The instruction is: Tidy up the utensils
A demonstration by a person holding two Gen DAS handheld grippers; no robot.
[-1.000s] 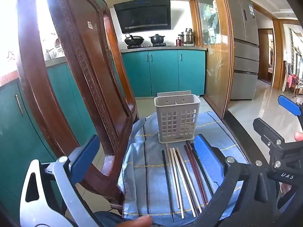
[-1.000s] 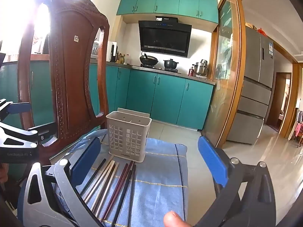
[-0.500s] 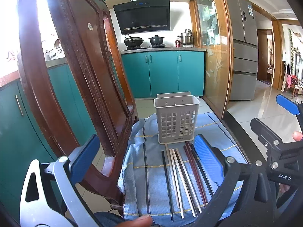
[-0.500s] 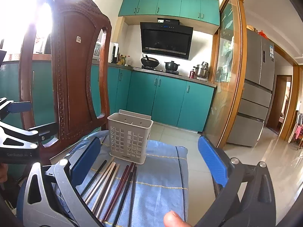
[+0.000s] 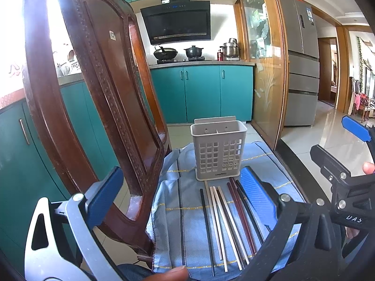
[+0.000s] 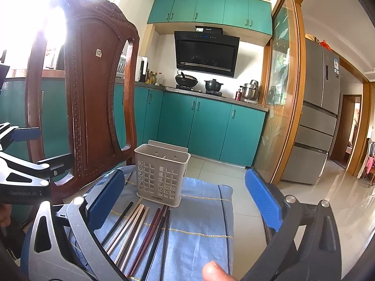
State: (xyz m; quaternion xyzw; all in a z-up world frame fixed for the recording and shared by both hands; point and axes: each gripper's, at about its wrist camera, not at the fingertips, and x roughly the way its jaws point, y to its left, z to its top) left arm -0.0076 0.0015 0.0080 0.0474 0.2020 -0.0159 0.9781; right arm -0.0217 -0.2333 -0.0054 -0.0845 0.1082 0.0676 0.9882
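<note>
— Barely anything's shifted: the chopsticks (image 5: 228, 222) haven't budged on the blue cloth (image 5: 187, 222), tips toward the grey holder (image 5: 218, 149).
— Which hand's closer?
— The left gripper (image 5: 180, 187) looks it, straddling the row lengthwise, jaws wide, empty. The right gripper (image 6: 185, 199) hangs wide open too.

Bright daylight blows out the upper left behind the chair (image 6: 93, 93); sharp frames, fisheye-bent edges, dark corners.
</note>
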